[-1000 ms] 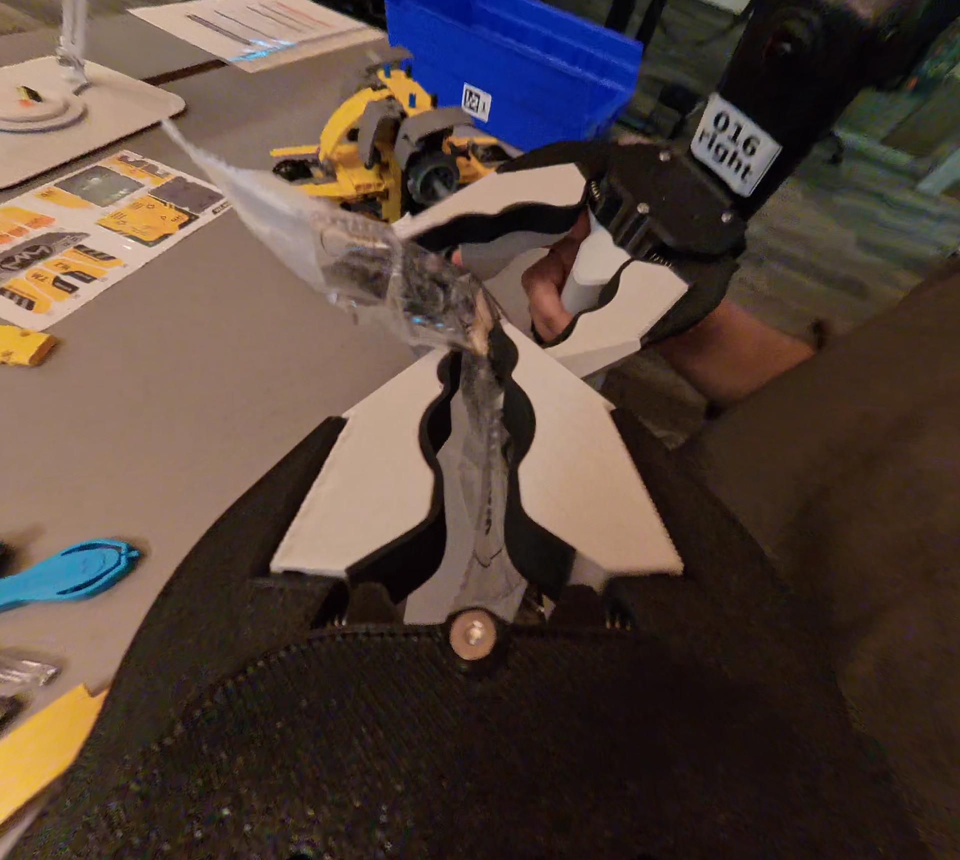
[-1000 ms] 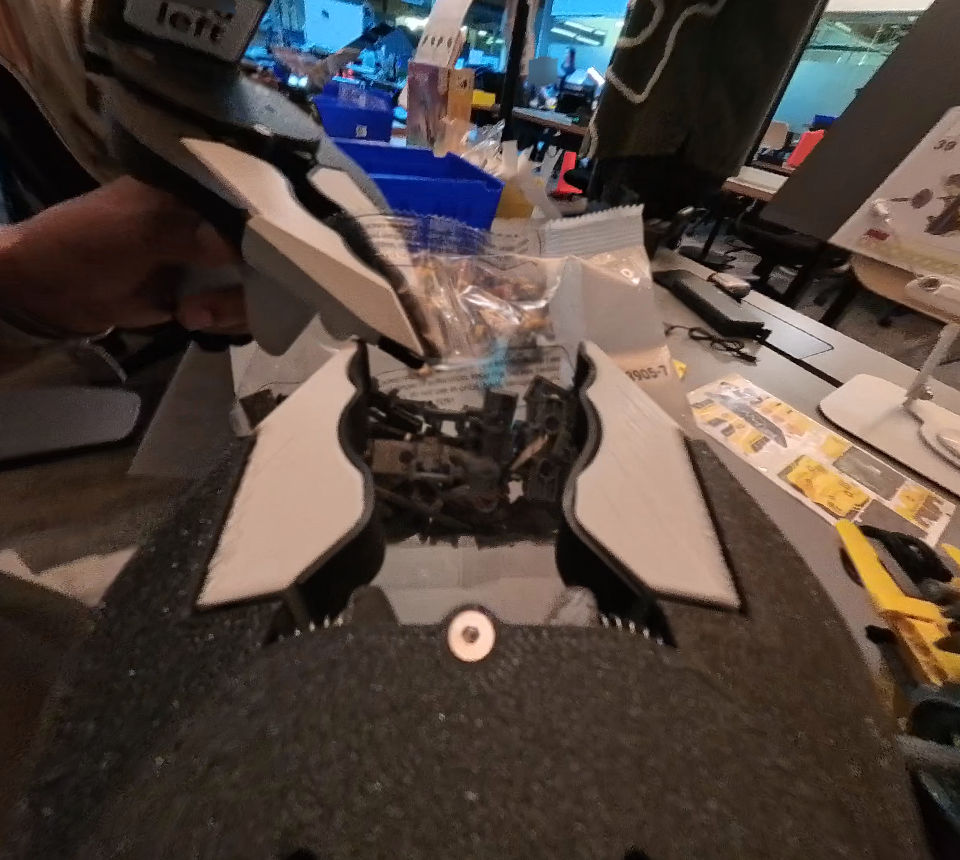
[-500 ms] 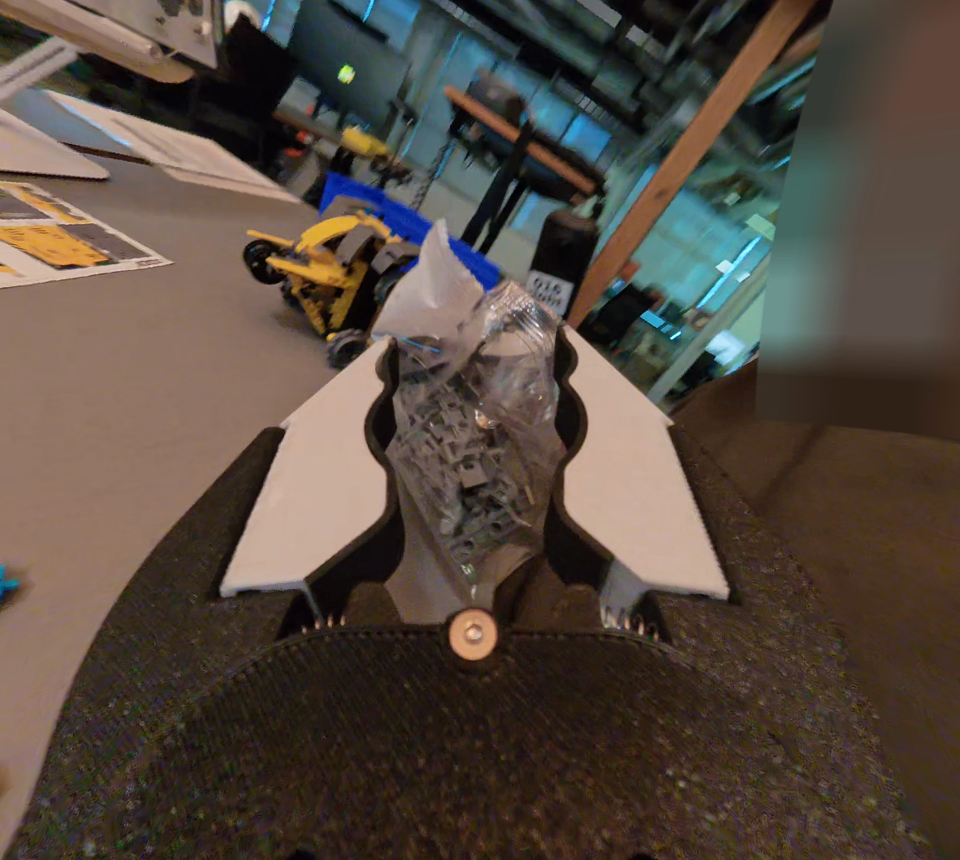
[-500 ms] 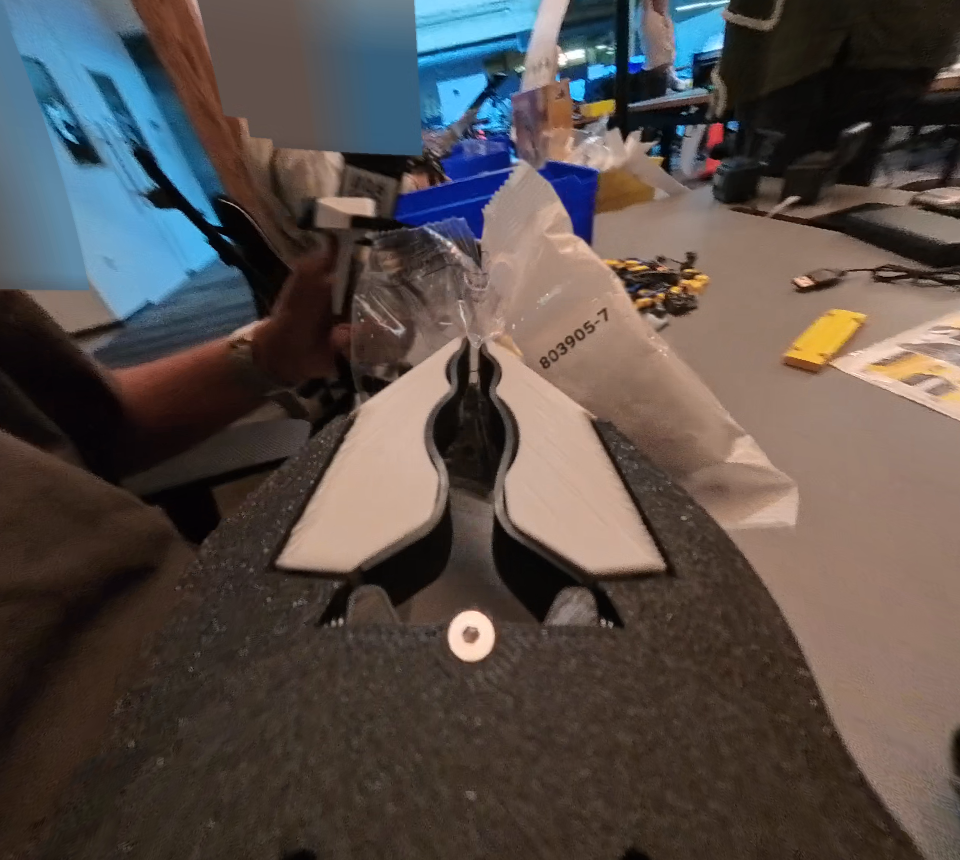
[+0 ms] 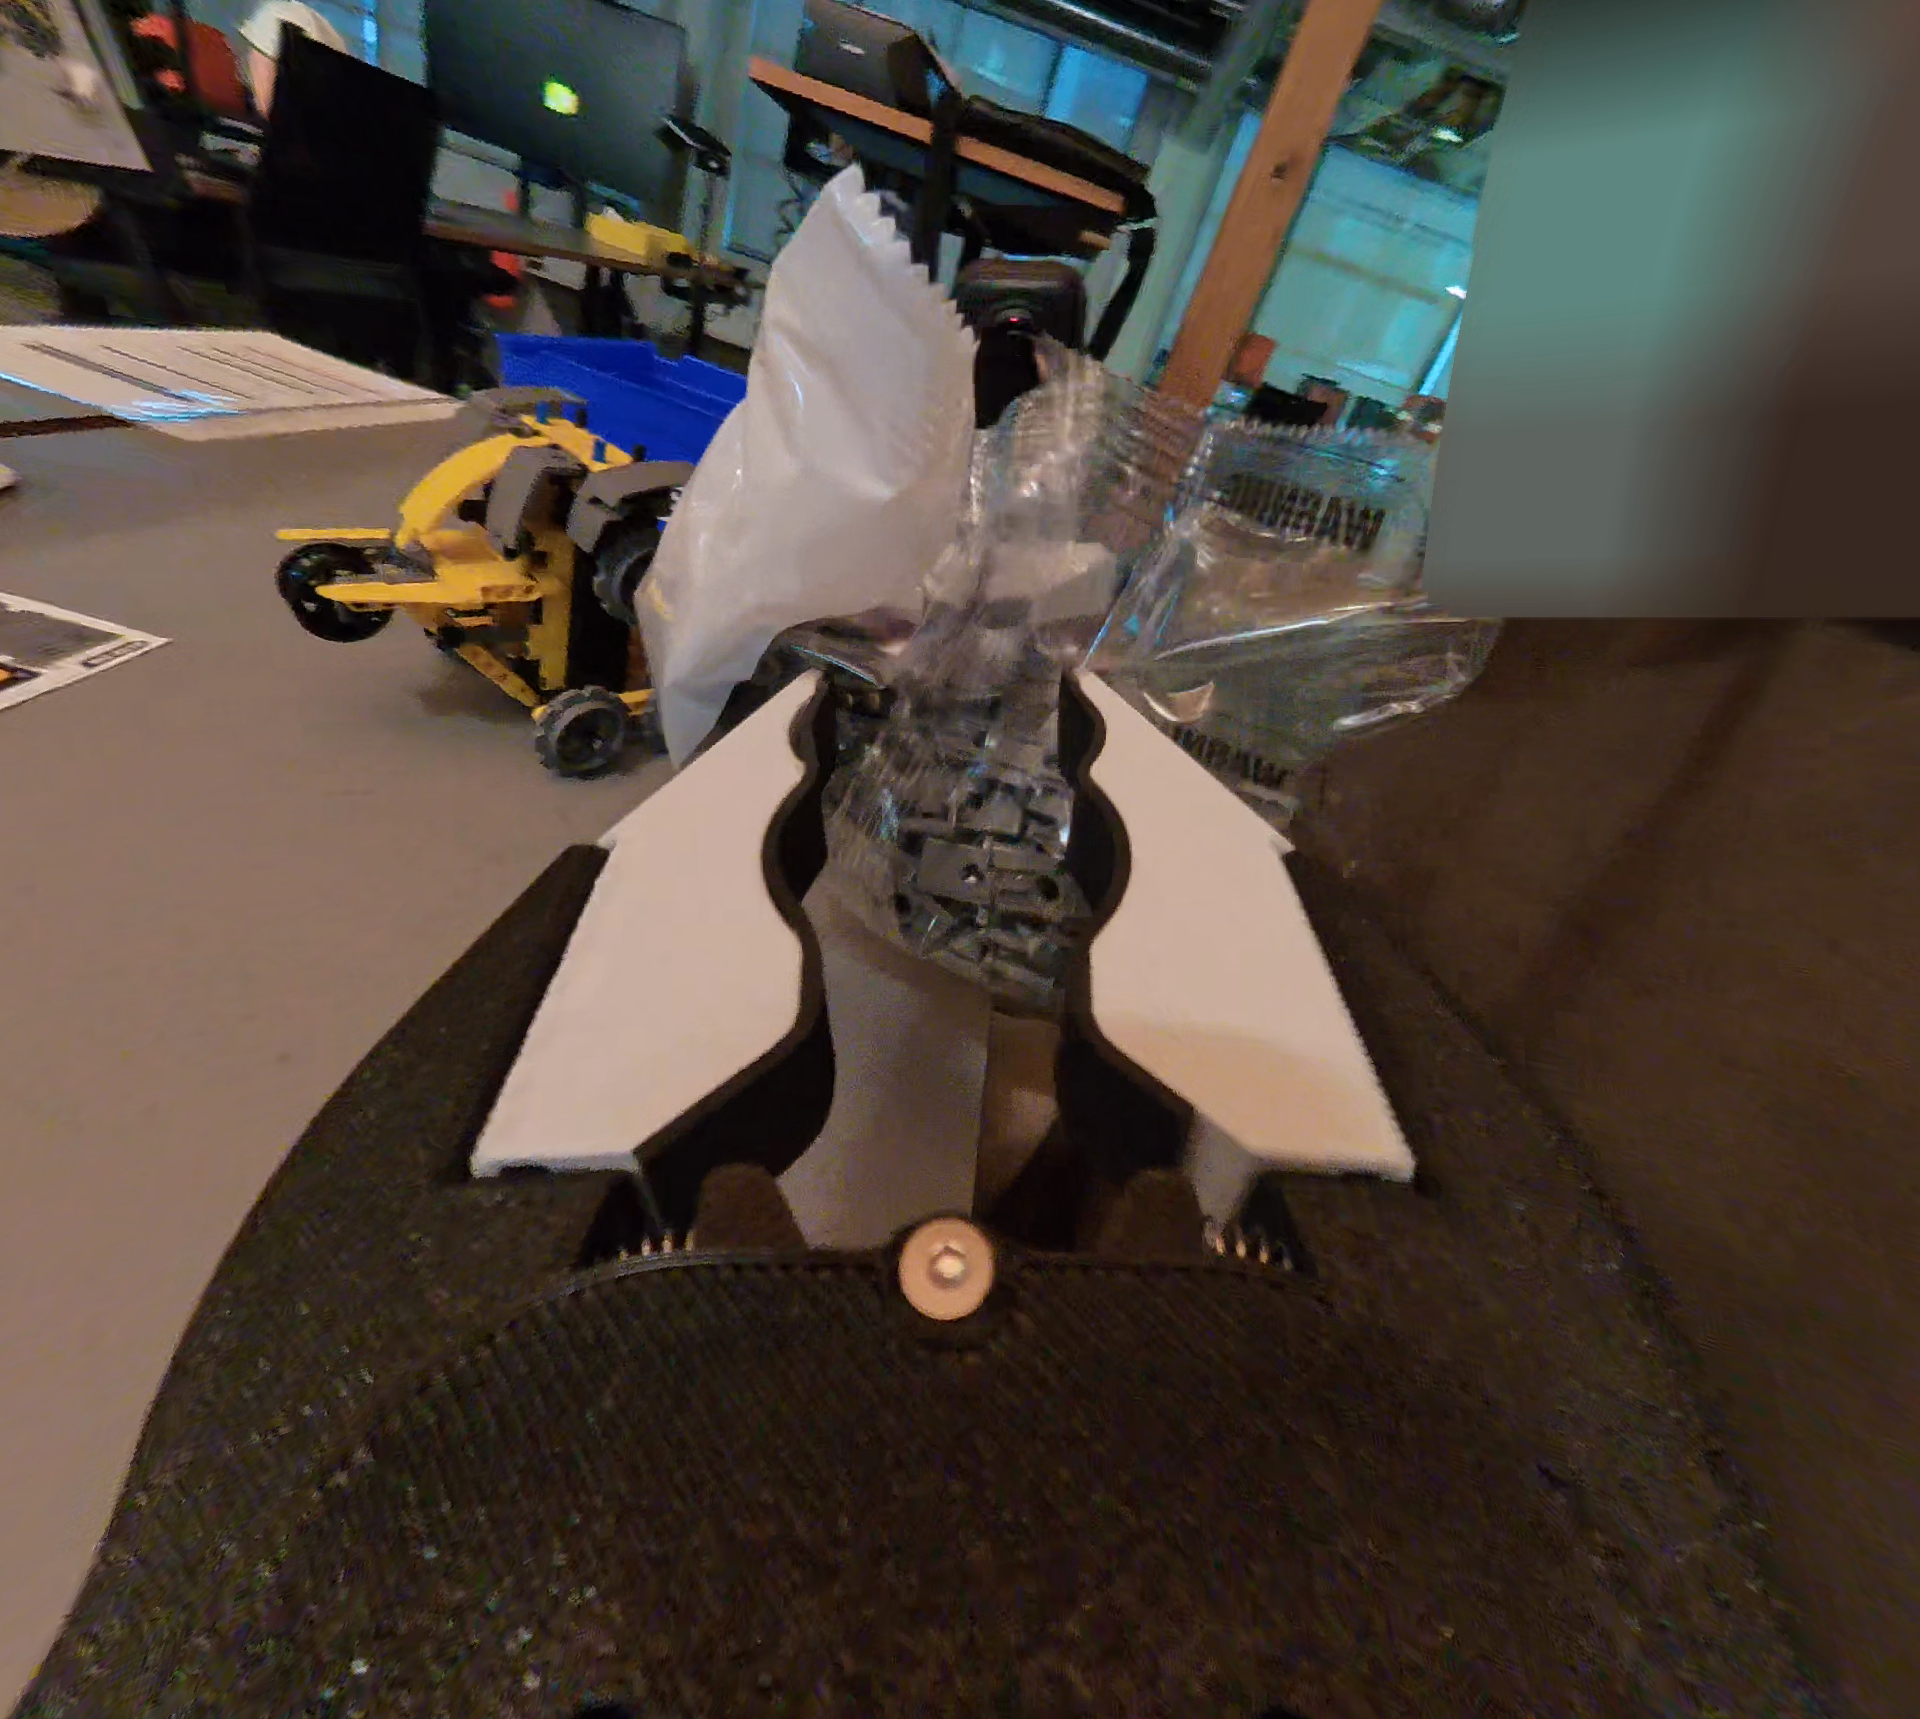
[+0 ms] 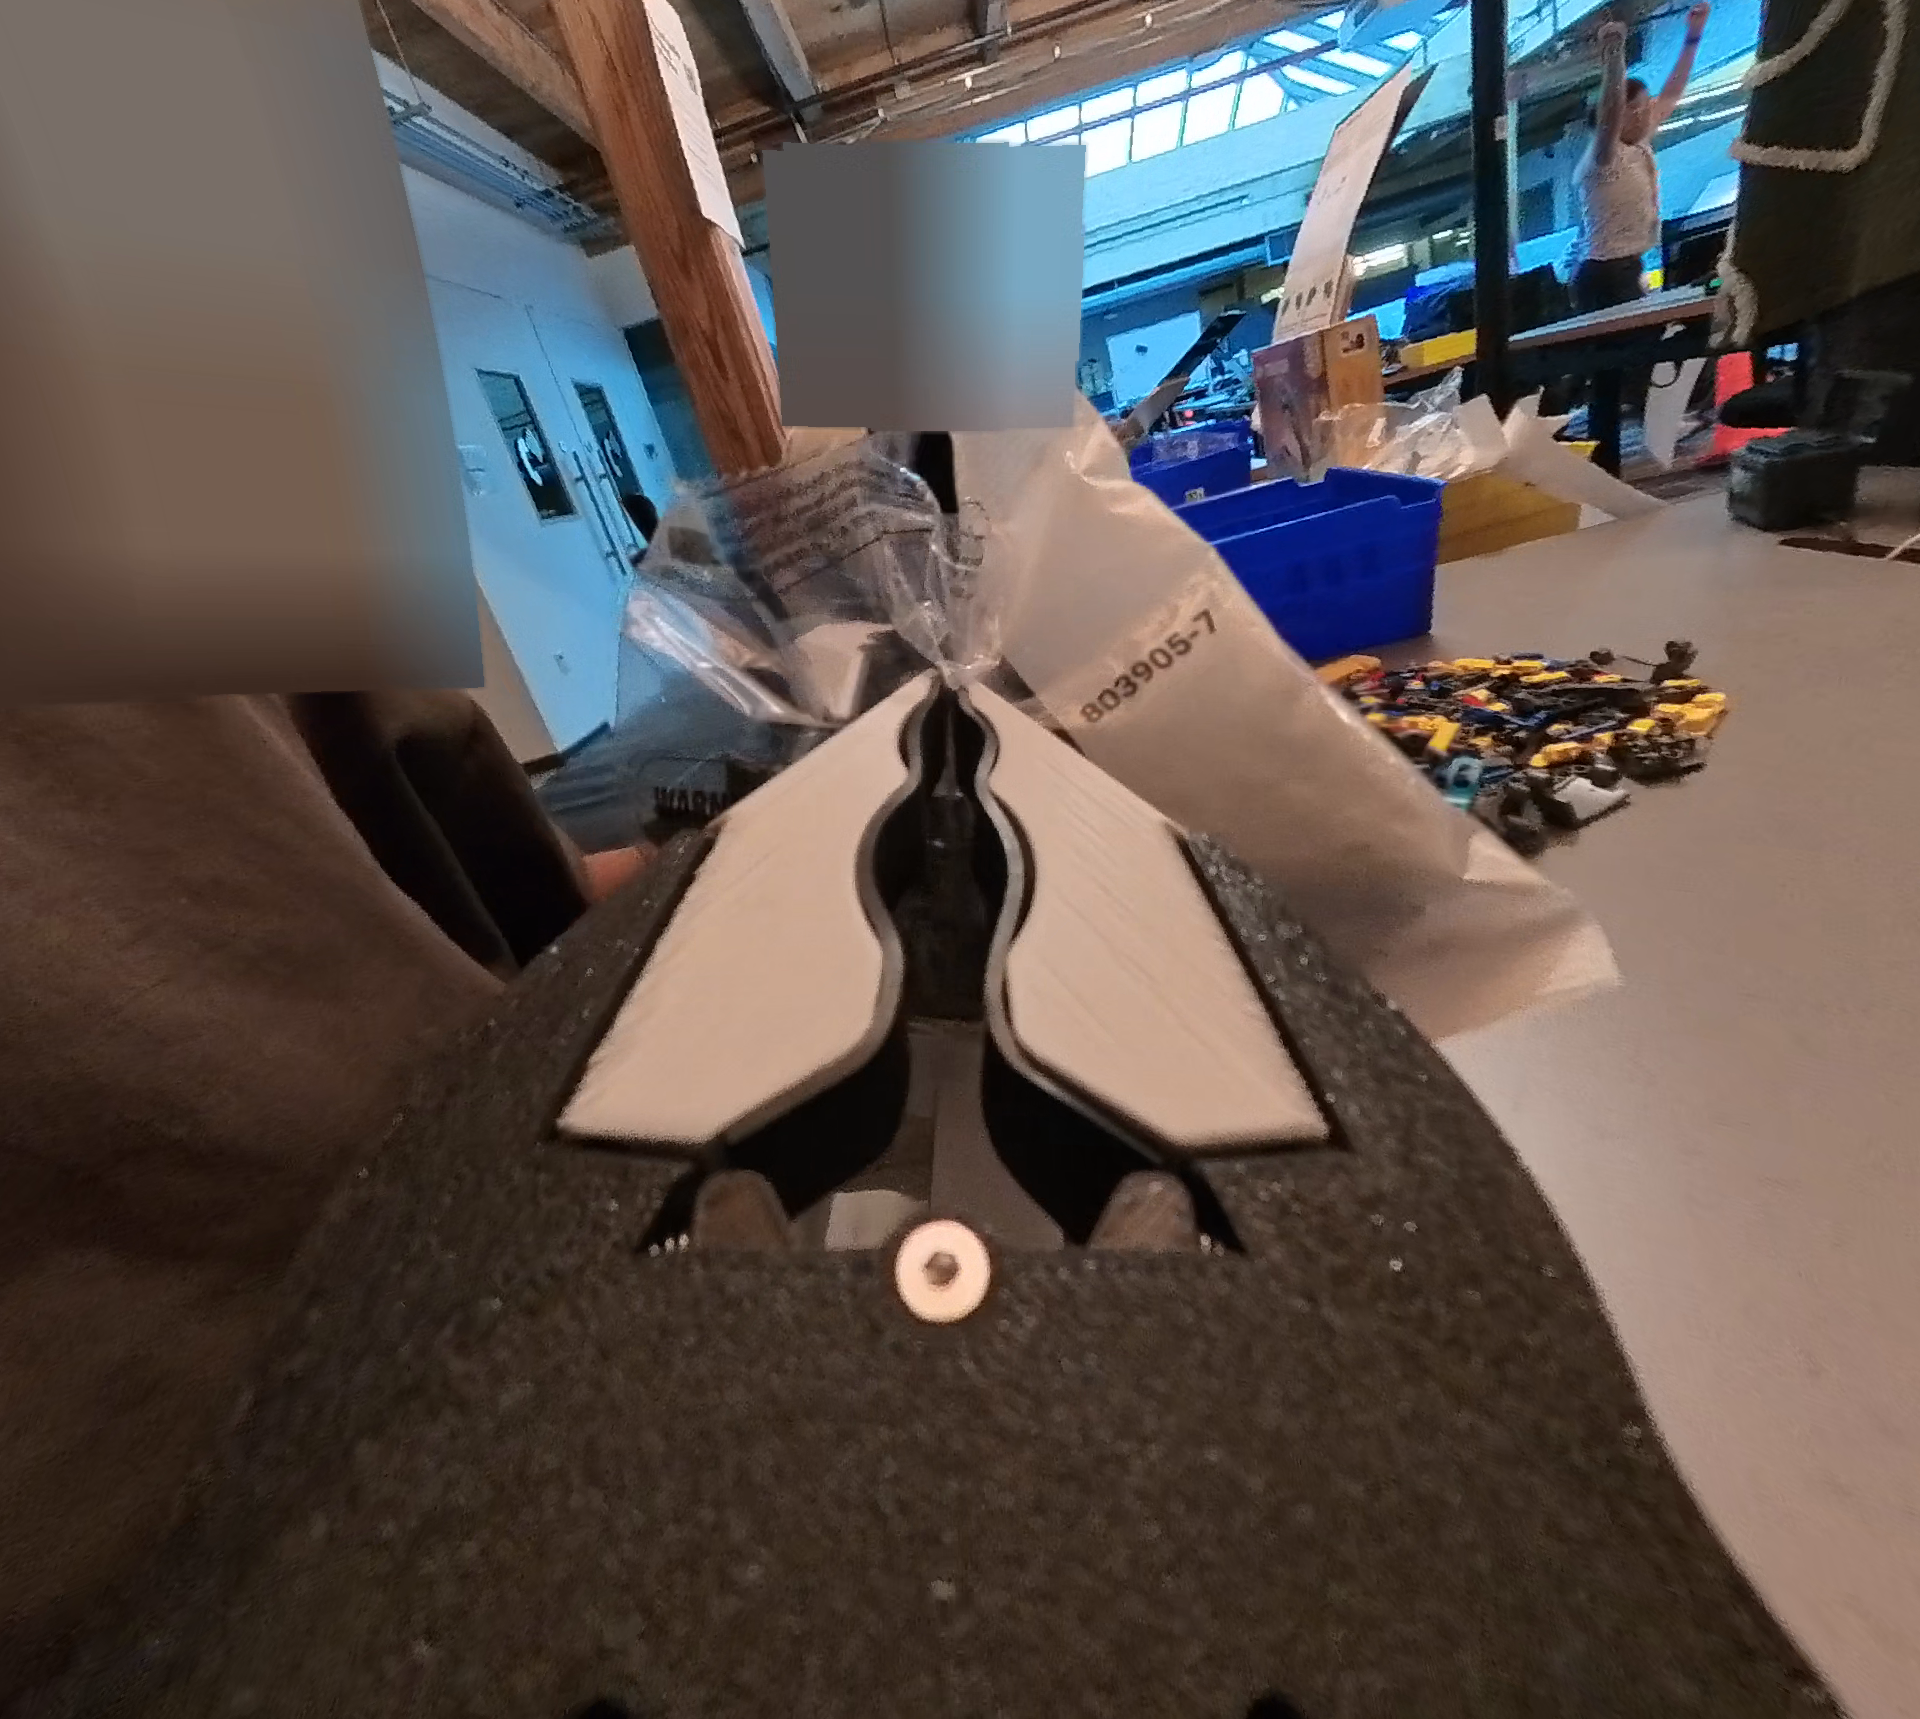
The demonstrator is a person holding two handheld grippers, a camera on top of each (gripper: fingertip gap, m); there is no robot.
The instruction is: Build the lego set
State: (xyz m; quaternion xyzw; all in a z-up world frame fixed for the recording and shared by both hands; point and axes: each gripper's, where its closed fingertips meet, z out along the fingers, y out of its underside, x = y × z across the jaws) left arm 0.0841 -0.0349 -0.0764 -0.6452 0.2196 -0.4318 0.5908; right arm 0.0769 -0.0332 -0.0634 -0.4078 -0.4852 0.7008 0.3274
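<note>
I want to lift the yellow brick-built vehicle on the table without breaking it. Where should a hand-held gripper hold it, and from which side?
Probably grip the yellow brick-built vehicle across its thick grey and yellow middle, coming from above. The thin arched strip and the small wheels stick out and look fragile; its far side is hidden behind the white bag.

Clear bag of grey bricks (image 5: 977,859) pinched upright beside white bag (image 5: 821,474).

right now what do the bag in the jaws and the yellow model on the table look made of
The bag looks like thin clear plastic film: it crinkles, glints, and shows small grey pieces inside. A white opaque part has a serrated edge, likely plastic too. The yellow model seems glossy hard plastic bricks with dark, possibly rubber wheels.
</note>
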